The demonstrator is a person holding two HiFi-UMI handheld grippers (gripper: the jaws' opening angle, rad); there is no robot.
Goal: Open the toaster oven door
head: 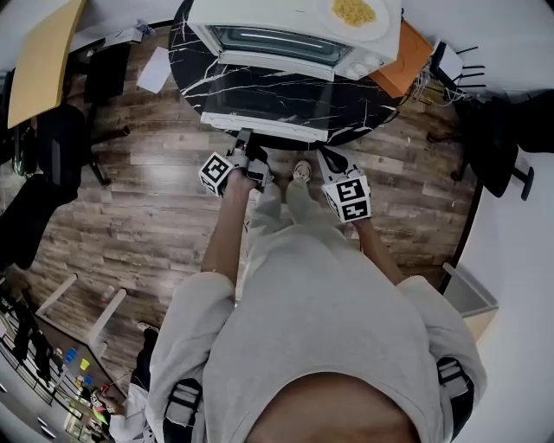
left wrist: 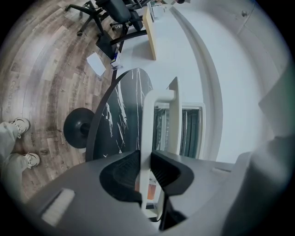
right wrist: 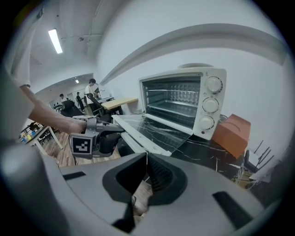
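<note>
- The toaster oven (right wrist: 182, 103) stands on the black table (head: 186, 60), ahead of both pairs of jaws. It looks heavy enough to stay put.
- Its glass door (right wrist: 152, 131) lies lowered, almost flat. I judge it stiff on its hinge, and breakable.
- The white door handle (left wrist: 148, 133) is rigid and smooth, and the natural place to hold.
- The left gripper (left wrist: 144, 159) reaches roughly level, its jaws pinching that handle.
- The right gripper (right wrist: 146, 159) tilts downward, jaws pressed together and empty, with the door just beyond them.

– The toaster oven (head: 268, 13)?
– Smooth white shell, faint gloss; door (right wrist: 154, 131) of clear, reflective glass, door handle (left wrist: 148, 124) smooth white.
– The table (head: 195, 60)?
– Polished black marble look, white veins. Floor (head: 147, 173): matt wood planks. Left gripper (left wrist: 145, 154): matt grey plastic, ribbed pads (left wrist: 159, 169).
</note>
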